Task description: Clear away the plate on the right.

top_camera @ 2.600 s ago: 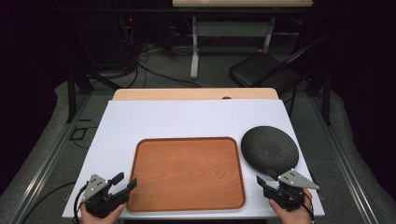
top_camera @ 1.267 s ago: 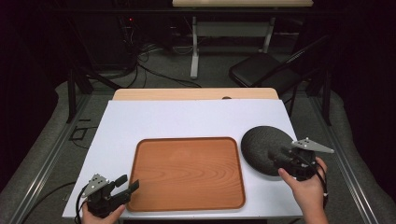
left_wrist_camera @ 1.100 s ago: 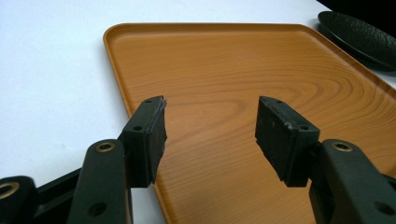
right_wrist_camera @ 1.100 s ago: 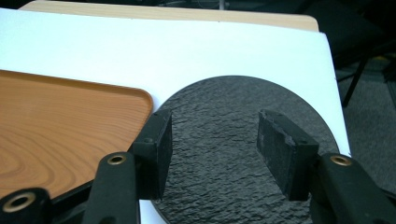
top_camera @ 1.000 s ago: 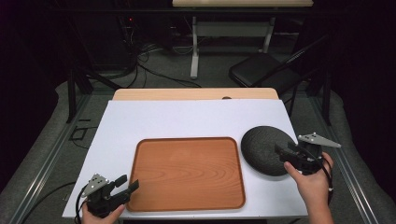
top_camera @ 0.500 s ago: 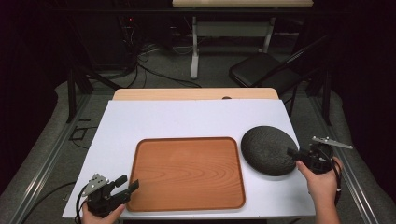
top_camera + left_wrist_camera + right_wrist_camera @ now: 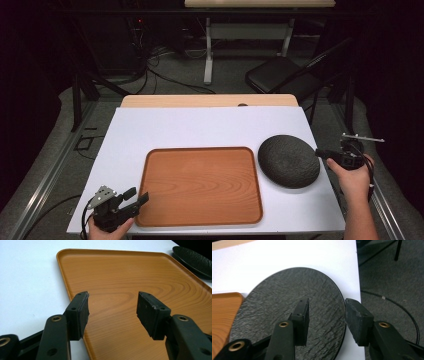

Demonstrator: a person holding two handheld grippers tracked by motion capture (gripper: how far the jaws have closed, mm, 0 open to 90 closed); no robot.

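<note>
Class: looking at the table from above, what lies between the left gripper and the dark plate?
In the high view, the wooden tray lies between the left gripper and the dark plate.

Your left hand point(image 7: 107, 227) sits low at the near left, holding the left gripper point(image 7: 136, 196) with its jaws spread wide apart, nothing between them, pointing forward and to the right. Your right forearm reaches up the right side; the right hand point(image 7: 354, 177) holds the right gripper point(image 7: 320, 153) pointing left, jaws parted.

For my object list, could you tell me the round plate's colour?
Dark grey-black plate, slate-like texture; right gripper view.
</note>
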